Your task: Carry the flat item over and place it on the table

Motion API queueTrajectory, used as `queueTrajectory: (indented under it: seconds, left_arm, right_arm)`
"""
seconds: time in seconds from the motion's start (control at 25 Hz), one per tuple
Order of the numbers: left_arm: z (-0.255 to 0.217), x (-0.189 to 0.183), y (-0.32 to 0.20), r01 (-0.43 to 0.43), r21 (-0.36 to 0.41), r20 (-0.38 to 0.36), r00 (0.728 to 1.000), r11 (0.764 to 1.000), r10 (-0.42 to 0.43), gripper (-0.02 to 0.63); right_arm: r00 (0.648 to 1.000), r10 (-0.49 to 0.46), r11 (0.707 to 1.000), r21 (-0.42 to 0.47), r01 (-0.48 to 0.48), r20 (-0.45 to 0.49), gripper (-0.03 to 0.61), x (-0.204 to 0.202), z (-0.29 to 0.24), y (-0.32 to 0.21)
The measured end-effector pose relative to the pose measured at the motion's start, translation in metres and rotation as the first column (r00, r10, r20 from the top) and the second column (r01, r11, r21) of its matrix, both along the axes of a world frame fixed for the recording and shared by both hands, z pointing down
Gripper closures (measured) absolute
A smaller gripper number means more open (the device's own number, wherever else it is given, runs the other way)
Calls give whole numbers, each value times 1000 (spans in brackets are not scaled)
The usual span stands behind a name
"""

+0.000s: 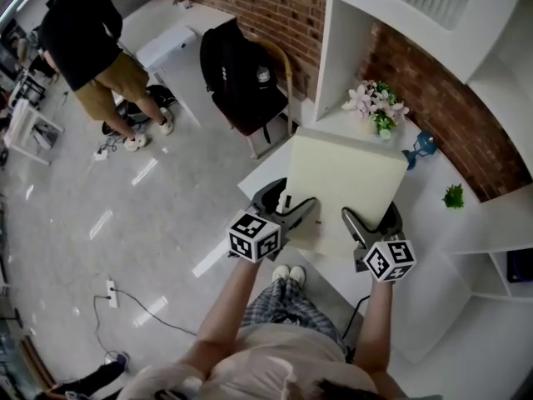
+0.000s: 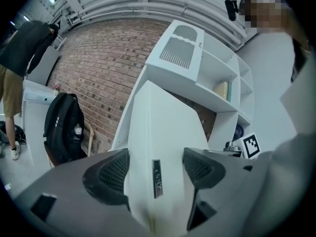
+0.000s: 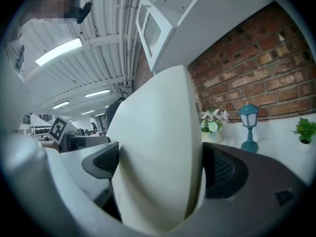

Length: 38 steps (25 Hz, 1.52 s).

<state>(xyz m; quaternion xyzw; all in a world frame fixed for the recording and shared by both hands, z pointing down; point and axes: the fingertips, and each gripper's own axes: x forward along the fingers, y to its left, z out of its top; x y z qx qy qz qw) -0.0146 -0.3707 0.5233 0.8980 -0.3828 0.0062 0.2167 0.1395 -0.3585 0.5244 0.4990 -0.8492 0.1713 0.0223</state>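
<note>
My take on setting it down: keep both grips level and bring the far edge down first, because the flat cream panel (image 1: pixel 346 177) stuck out a long way past the jaws and looked ready to droop or twist if one side let go early. I'd also stop short of the clutter at the back.

My left tongs (image 2: pixel 155 168) were clamped on the panel's near edge, jaws only as far apart as the panel is thick, with a ribbed pad on each face and a small metal badge showing between them. My right tongs (image 3: pixel 160 168) had the same kind of grip further along that edge.

From the head view the panel hung over the near corner of the white table (image 1: pixel 433 257). I couldn't tell if it was touching yet. Past its far edge were a pot of flowers (image 1: pixel 375 107), a blue lantern (image 1: pixel 420 148) and a small green plant (image 1: pixel 454 196), all against the brick wall (image 1: pixel 466 123).
</note>
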Motion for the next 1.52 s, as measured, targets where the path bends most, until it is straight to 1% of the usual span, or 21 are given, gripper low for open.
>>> queueTrajectory:
  seconds: [0.2, 0.36, 0.64, 0.92, 1.08, 1.32, 1.4, 1.52]
  left_arm:
    - [22, 7, -16, -8, -50, 5, 1000, 999, 9, 275]
    - [43, 10, -24, -20, -95, 20, 1000, 995, 22, 275]
    - [64, 9, -41, 2, -158, -5, 1000, 987, -3, 275]
    - [87, 13, -63, 15, -245, -15, 1000, 969, -19, 275]
    - [101, 15, -72, 21, -298, -16, 1000, 954, -27, 275]
    - [122, 19, -84, 35, -361, -14, 999, 932, -42, 275]
    - [128, 21, -86, 32, -389, -11, 999, 921, -39, 275]
    - [139, 23, -89, 26, -434, -1, 1000, 900, -30, 275]
  right_arm:
    - [1000, 7, 998, -59, -7, -3, 46, 6, 23, -14]
    - [1000, -6, 995, -102, 4, -17, 46, 9, 43, -23]
    - [1000, -2, 988, -156, 4, 9, 46, 10, 63, -42]
    - [999, 22, 968, -251, -14, 29, 46, 15, 87, -63]
    - [999, 35, 949, -315, -21, 38, 46, 16, 102, -70]
    - [998, 52, 909, -415, -31, 39, 46, 21, 125, -80]
    - [998, 62, 891, -453, -42, 29, 46, 23, 131, -81]
    - [997, 68, 850, -525, -46, 23, 46, 25, 141, -83]
